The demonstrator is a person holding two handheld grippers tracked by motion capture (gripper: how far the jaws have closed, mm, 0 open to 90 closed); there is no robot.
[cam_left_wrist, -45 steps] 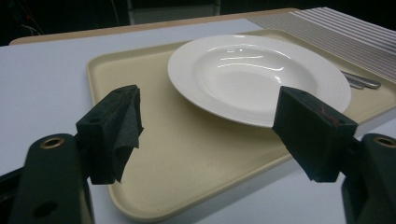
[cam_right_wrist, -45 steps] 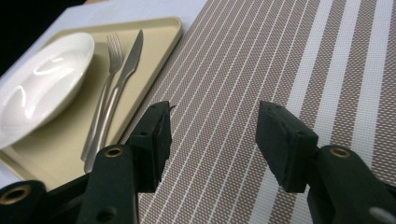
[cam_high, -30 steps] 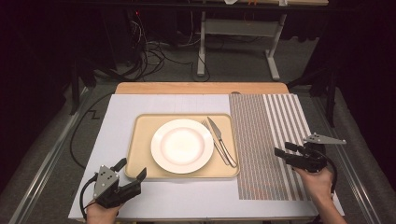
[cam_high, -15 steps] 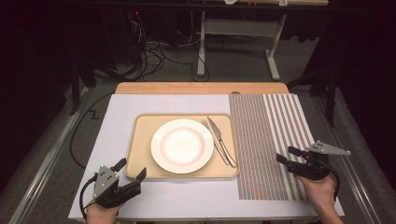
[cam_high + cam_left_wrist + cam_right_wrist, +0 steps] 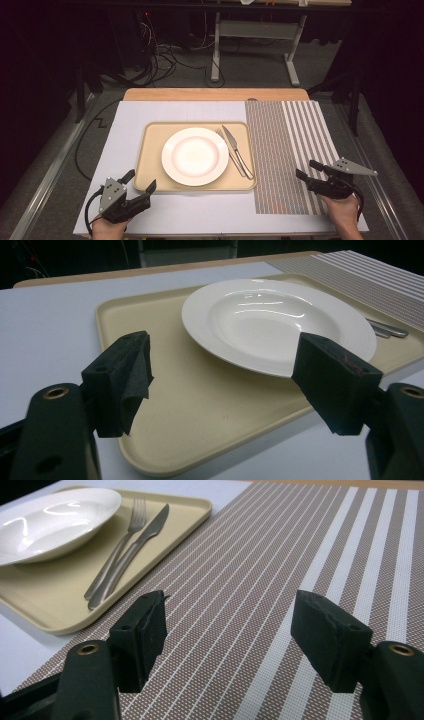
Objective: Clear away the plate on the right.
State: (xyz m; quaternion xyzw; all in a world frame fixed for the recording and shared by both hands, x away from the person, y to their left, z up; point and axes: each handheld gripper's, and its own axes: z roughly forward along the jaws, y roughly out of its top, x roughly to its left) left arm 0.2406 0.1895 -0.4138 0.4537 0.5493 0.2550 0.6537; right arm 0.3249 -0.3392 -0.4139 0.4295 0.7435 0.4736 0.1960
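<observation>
A white plate (image 5: 195, 155) rests on a beige tray (image 5: 150, 170) at the table's middle, with a fork (image 5: 234, 152) and a knife (image 5: 235, 145) lying side by side on the tray's right part. My left gripper (image 5: 139, 182) stands open off the tray's near left corner, facing the plate (image 5: 270, 322) and tray (image 5: 200, 410). My right gripper (image 5: 309, 170) hovers open over the striped placemat (image 5: 280, 150) near its front right; the placemat (image 5: 280, 580), fork (image 5: 117, 555) and knife (image 5: 137, 542) lie ahead of it. Nothing is between either pair of jaws.
A white sheet (image 5: 125, 130) covers the tabletop, with a wooden strip (image 5: 215, 94) along the far edge. Beyond the table are cables (image 5: 160, 55) on the floor and a metal stand (image 5: 255, 45).
My right gripper has drifted toward the near right edge of the placemat. The left gripper has stayed where it was.
</observation>
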